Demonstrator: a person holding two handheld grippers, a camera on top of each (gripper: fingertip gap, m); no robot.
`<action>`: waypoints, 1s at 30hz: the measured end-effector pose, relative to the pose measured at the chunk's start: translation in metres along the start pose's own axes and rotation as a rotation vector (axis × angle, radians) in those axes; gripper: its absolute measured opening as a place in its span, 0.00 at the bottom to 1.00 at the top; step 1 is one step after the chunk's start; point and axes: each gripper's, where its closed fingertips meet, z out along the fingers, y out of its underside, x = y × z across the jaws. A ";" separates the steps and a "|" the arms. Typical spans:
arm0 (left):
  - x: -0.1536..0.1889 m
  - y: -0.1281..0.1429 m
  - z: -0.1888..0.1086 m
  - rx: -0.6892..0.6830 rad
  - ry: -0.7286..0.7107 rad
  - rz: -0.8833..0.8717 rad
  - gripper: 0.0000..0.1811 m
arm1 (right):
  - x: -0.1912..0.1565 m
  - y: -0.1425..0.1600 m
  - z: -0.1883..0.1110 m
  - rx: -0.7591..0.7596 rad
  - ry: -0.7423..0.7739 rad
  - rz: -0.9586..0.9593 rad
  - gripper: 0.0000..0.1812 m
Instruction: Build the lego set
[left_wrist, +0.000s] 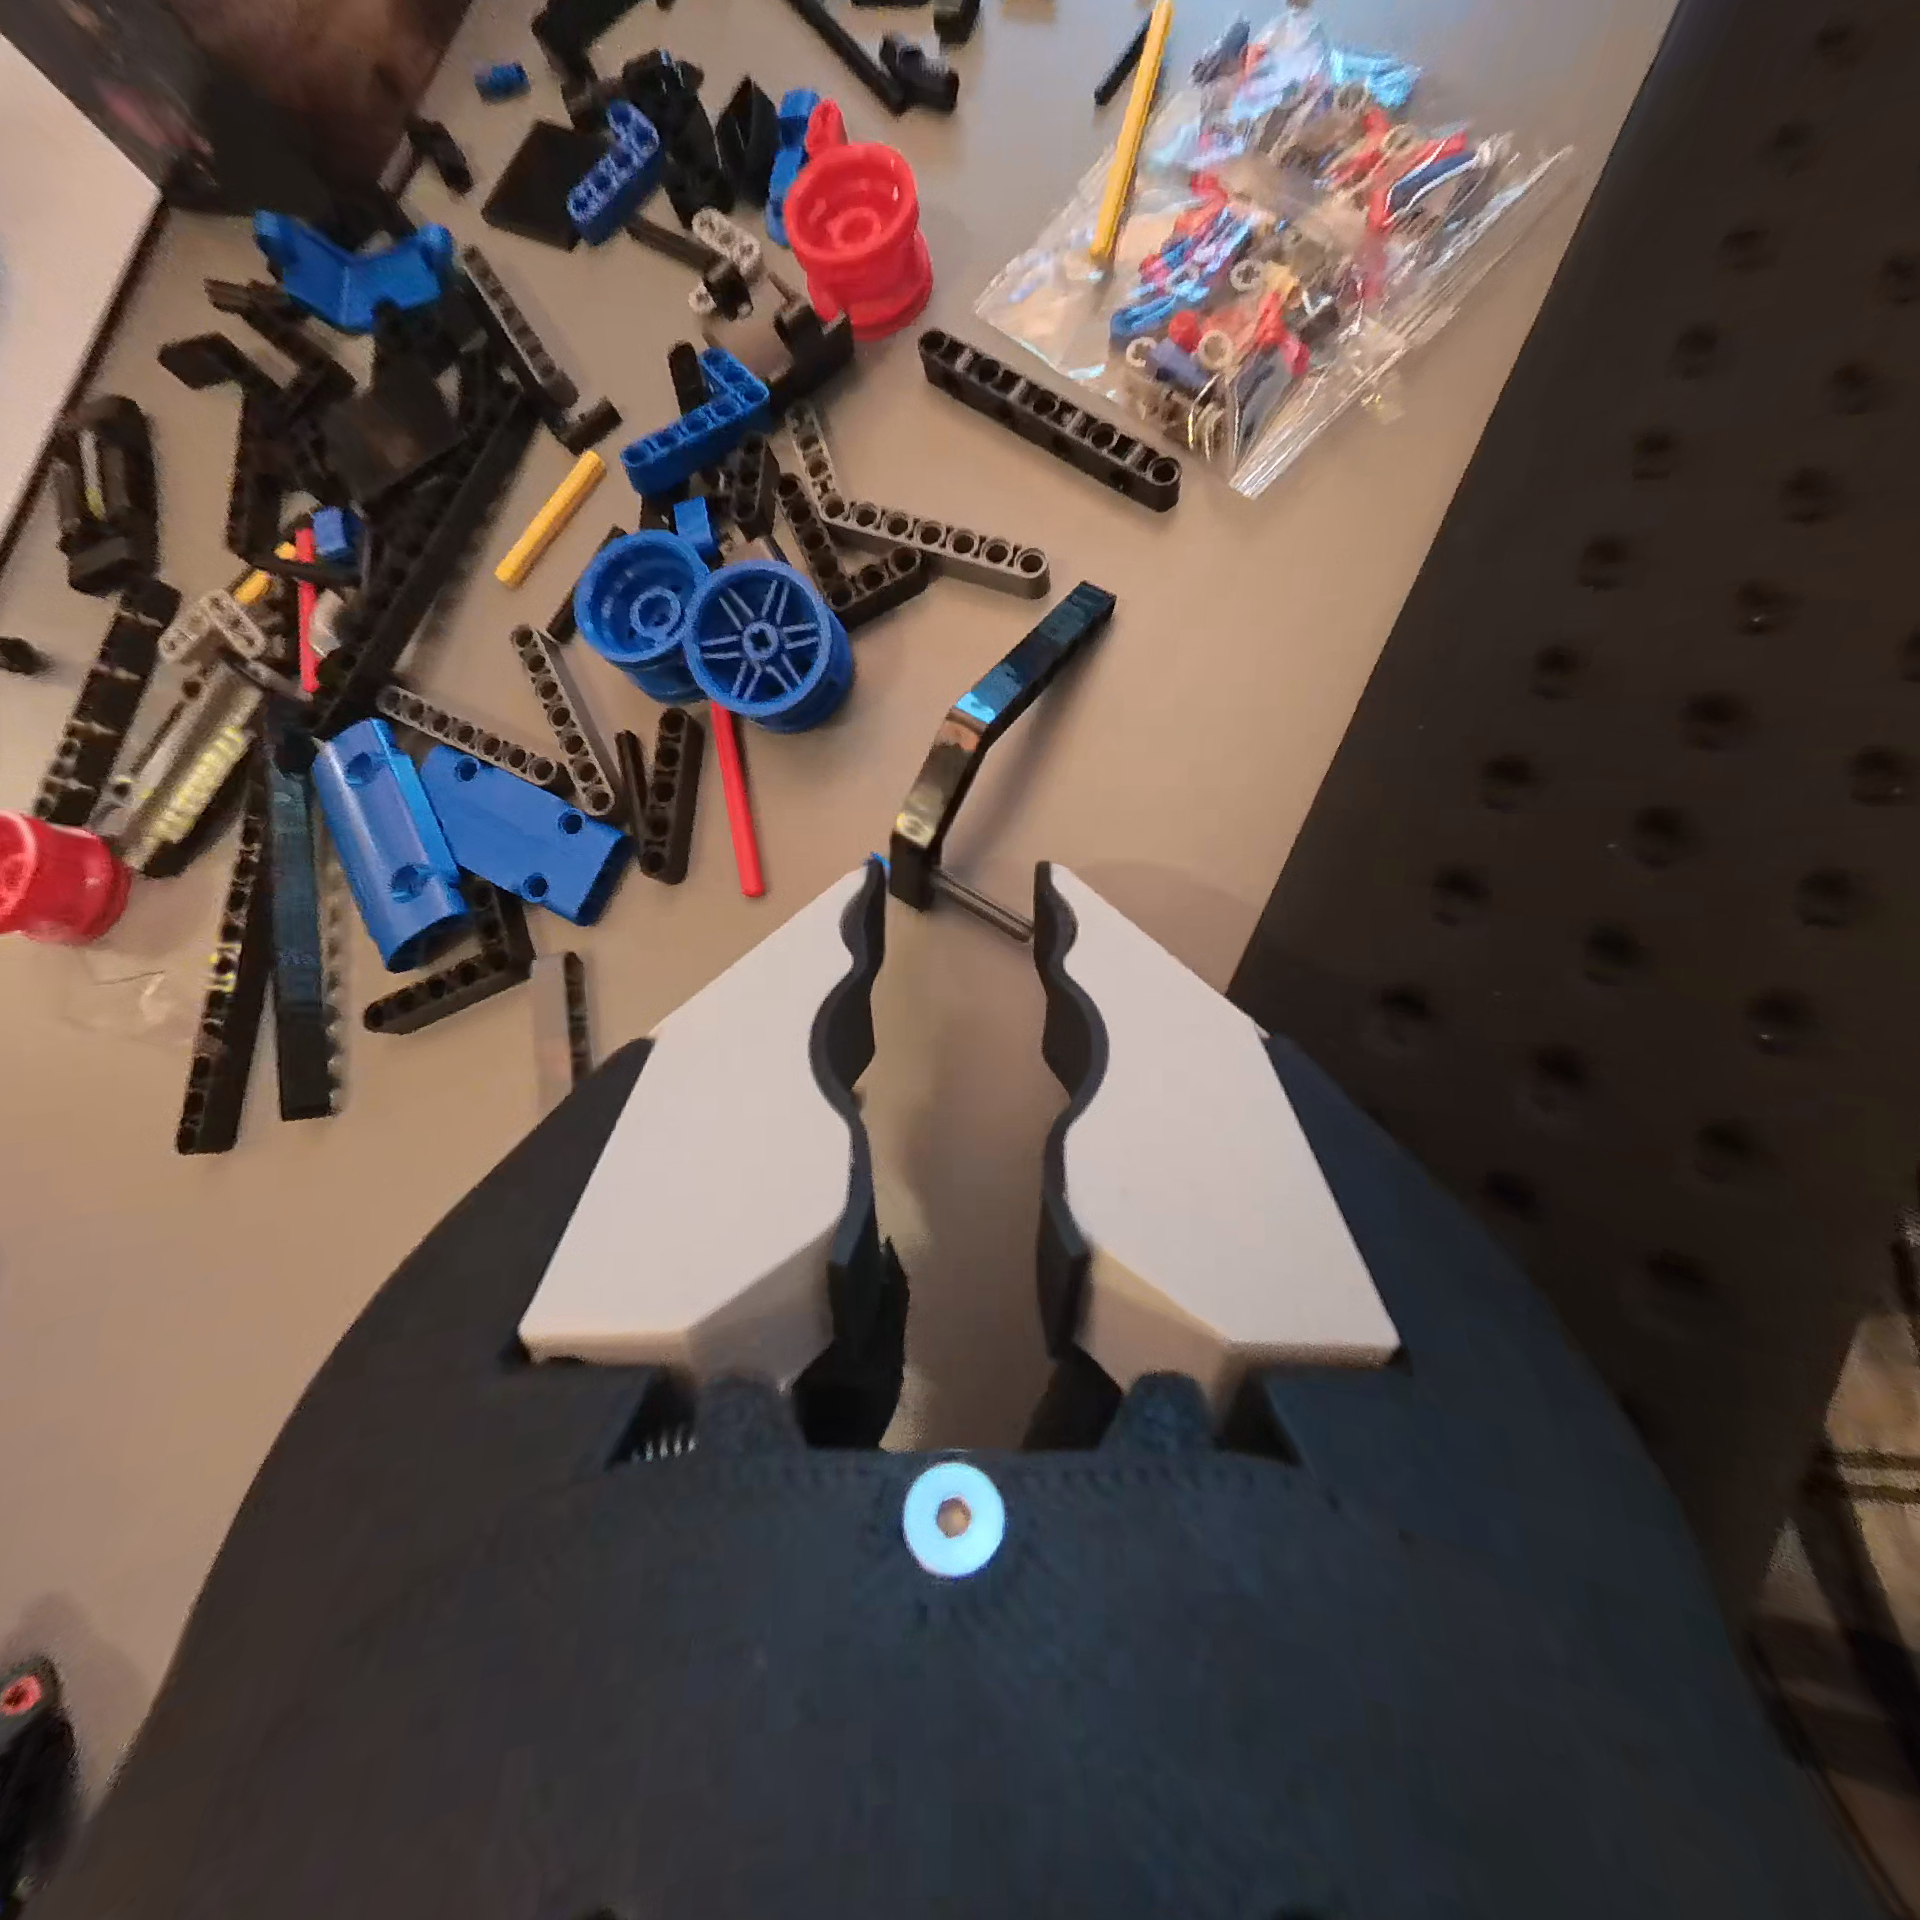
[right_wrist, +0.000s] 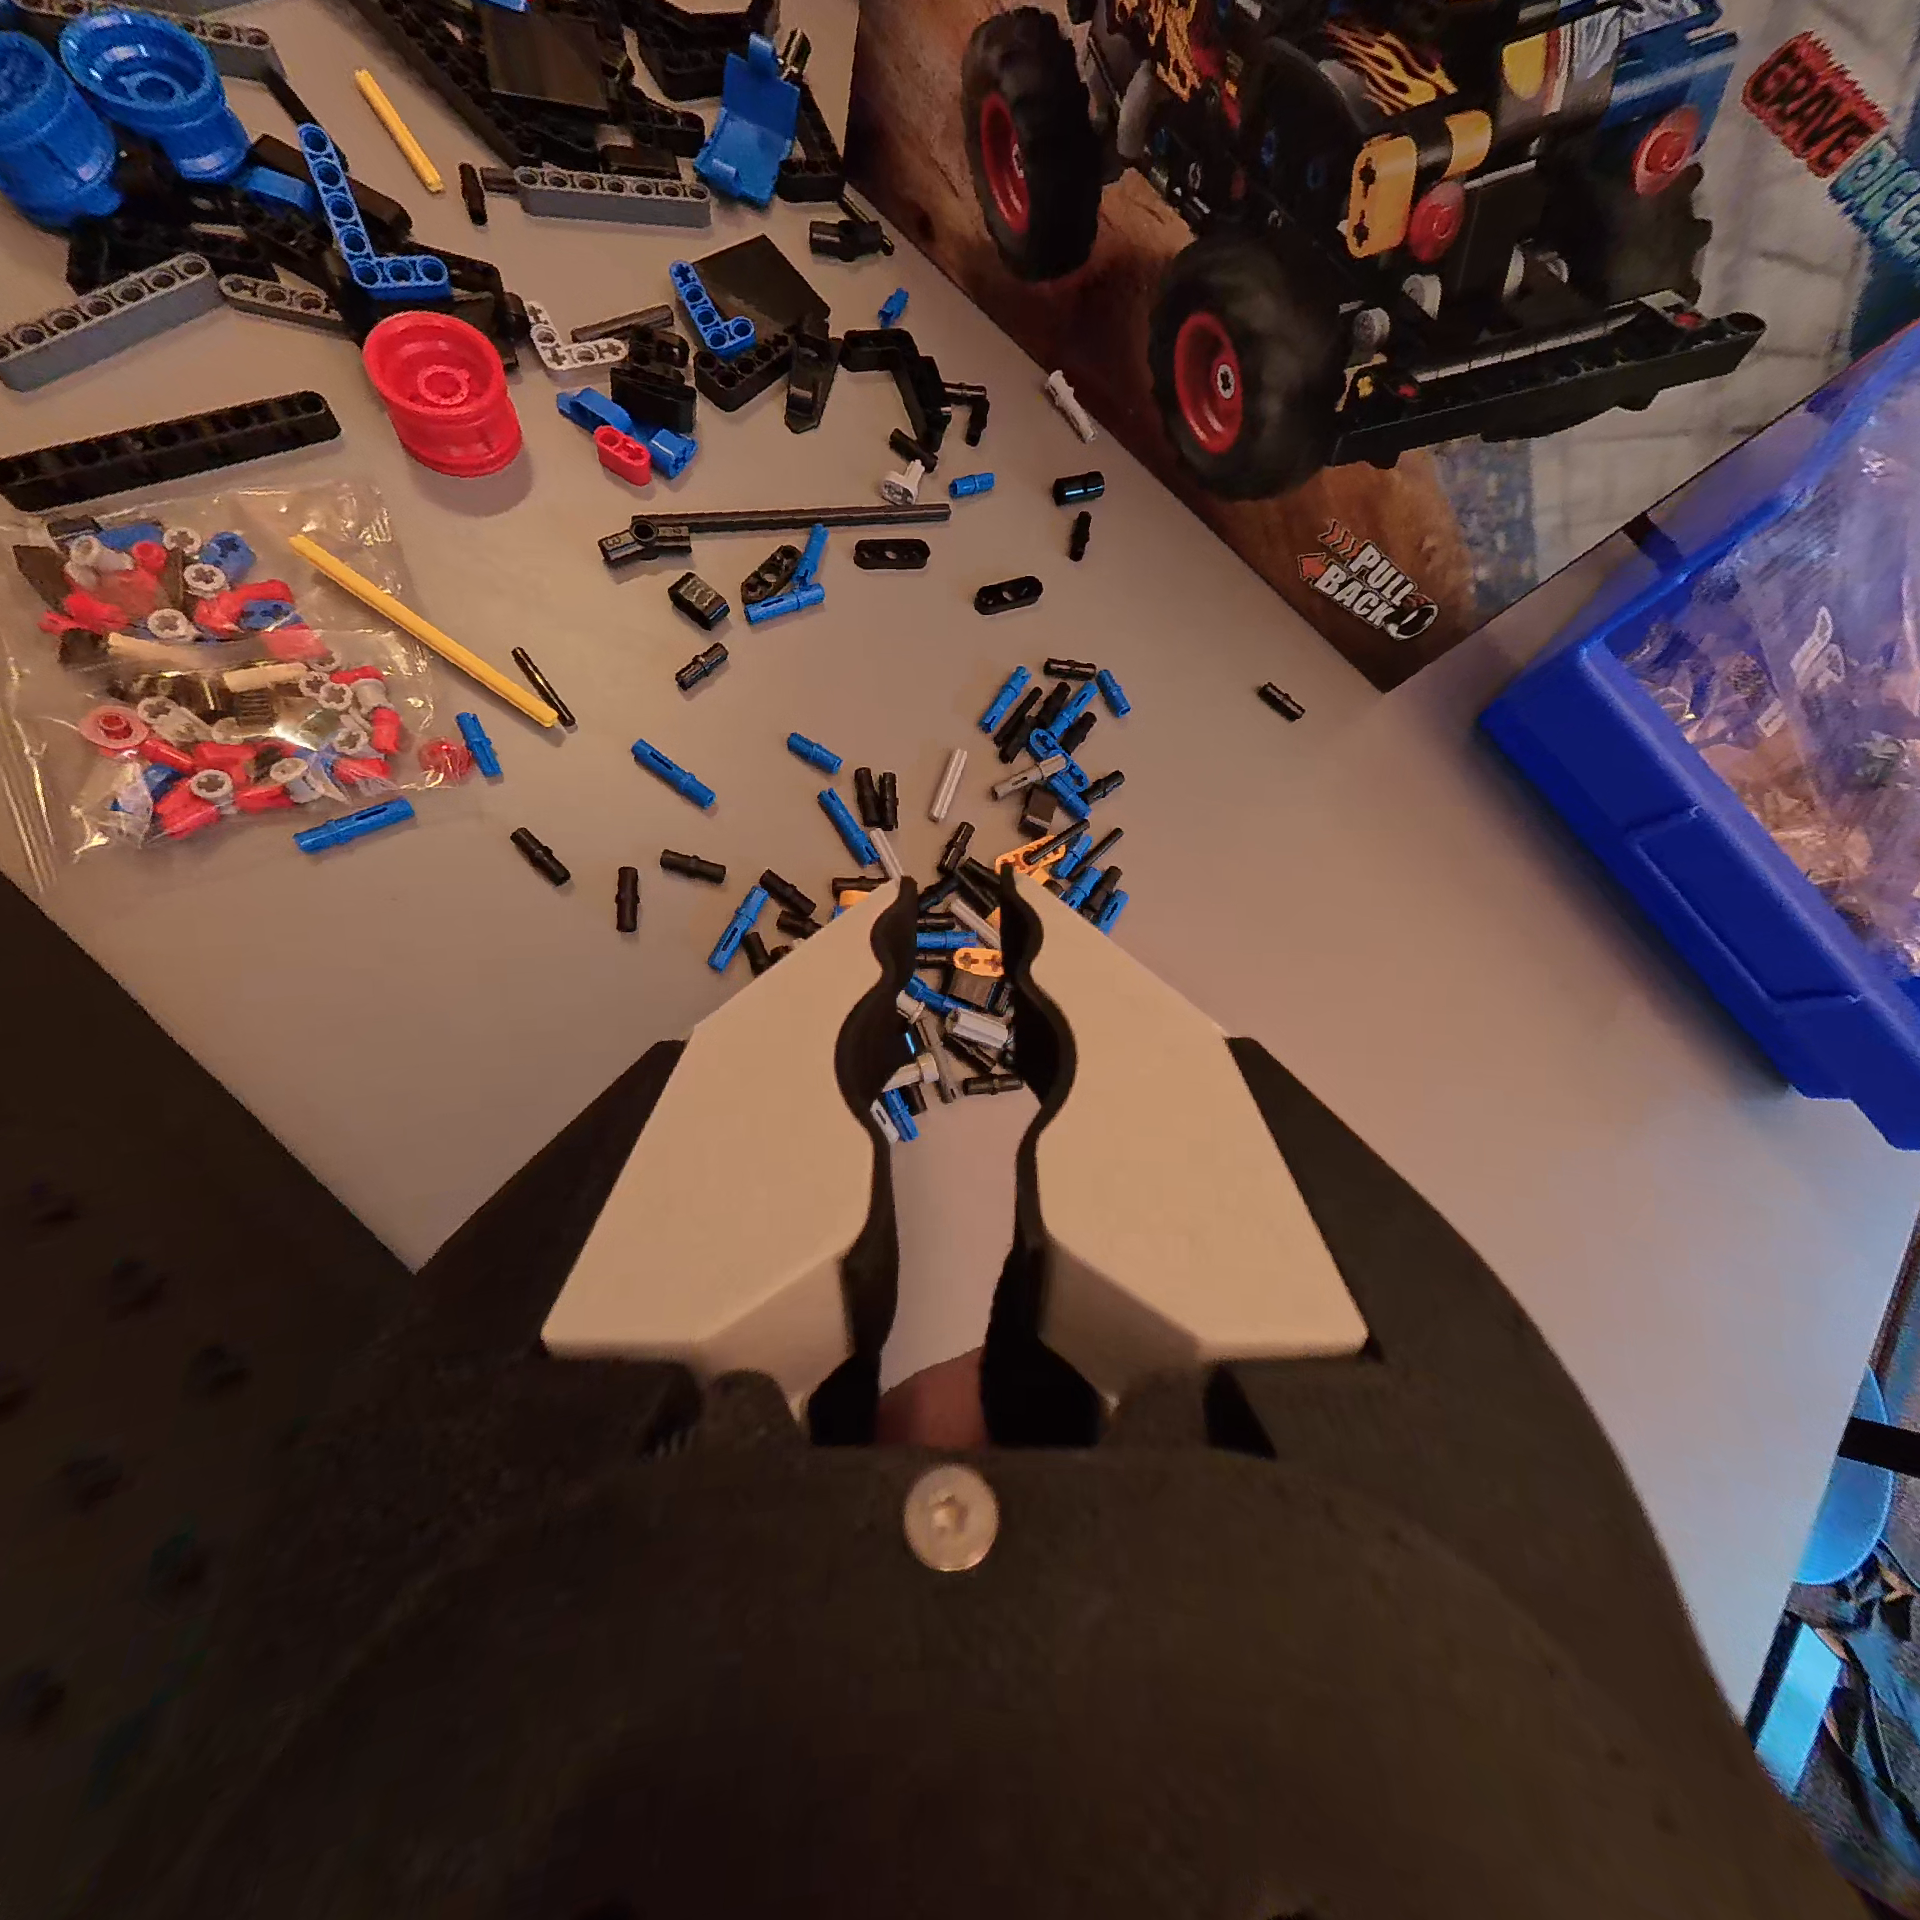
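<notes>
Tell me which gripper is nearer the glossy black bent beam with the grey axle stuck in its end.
Left. The left gripper has its open fingertips right at the glossy black bent beam, the axle between them. The right gripper hovers over the heap of small pins; the beam isn't in its view.

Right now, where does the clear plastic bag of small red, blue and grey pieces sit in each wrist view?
Left wrist view: clear plastic bag lies upper right, near the table edge.
Right wrist view: the same bag lies at the left edge, mid-height.
Shared landmark: the red wheel hub, with the long black holed beam lying beside the bag.
</notes>
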 end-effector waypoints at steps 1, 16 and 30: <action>-0.002 -0.002 -0.002 0.017 -0.002 0.005 0.15 | 0.001 0.000 0.000 0.003 0.002 0.000 0.07; -0.028 -0.022 -0.005 0.247 -0.065 0.029 0.13 | 0.044 -0.007 0.027 -0.052 0.096 0.019 0.08; -0.038 -0.026 -0.004 0.299 -0.117 0.028 0.10 | 0.047 0.000 0.069 -0.105 -0.067 0.012 0.04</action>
